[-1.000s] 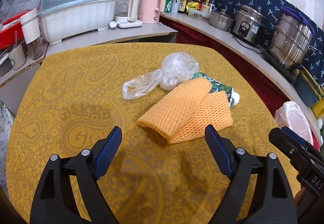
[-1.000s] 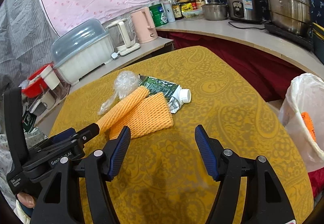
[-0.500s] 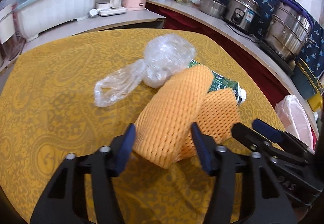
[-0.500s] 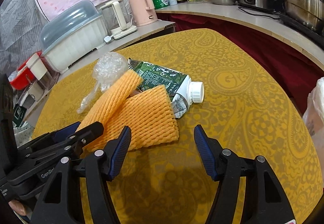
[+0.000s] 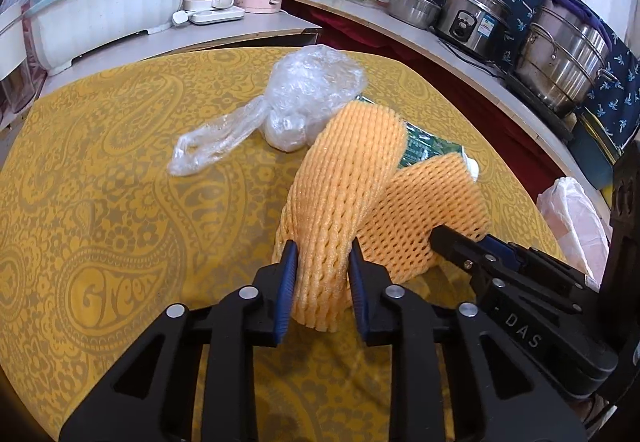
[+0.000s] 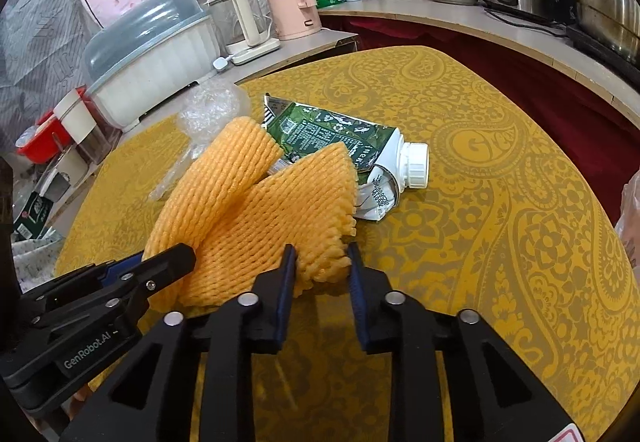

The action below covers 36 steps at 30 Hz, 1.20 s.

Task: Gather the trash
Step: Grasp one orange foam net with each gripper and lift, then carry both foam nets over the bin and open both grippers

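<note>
our left gripper has just been closing and pinches the near end of one orange foam net; our right gripper likewise clamps the other foam net. both nets lie mid-table against the carton, with bare cloth out to the edges.

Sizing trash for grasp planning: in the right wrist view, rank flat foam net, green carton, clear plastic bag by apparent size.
1. flat foam net, nearest the camera, so likely inflated.
2. green carton, partly covered by the nets.
3. clear plastic bag, farthest and mostly hidden, so its true size is unsure.
</note>
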Each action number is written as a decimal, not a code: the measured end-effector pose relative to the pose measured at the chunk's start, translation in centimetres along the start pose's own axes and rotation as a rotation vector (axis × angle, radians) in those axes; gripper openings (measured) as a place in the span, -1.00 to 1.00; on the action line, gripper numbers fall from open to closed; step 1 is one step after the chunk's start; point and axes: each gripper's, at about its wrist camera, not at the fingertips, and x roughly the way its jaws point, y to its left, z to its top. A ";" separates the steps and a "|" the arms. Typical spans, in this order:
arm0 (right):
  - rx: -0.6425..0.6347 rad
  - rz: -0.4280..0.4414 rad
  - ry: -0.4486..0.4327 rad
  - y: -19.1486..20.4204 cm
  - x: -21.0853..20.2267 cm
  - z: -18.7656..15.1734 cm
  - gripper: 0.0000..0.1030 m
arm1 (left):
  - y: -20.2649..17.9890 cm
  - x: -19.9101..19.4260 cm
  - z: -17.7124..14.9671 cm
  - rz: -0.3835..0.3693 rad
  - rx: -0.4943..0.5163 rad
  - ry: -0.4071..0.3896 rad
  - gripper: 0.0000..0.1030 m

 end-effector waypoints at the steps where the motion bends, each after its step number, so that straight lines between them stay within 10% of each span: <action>1: -0.001 0.003 -0.006 0.1 -0.4 -0.1 -0.61 | 0.0 -0.2 -0.1 -0.002 -0.002 0.000 -0.56; 36: 0.266 -0.091 -0.356 -14.3 -23.7 -4.0 -0.65 | -18.2 -11.3 -3.4 -0.139 0.178 -0.116 -0.59</action>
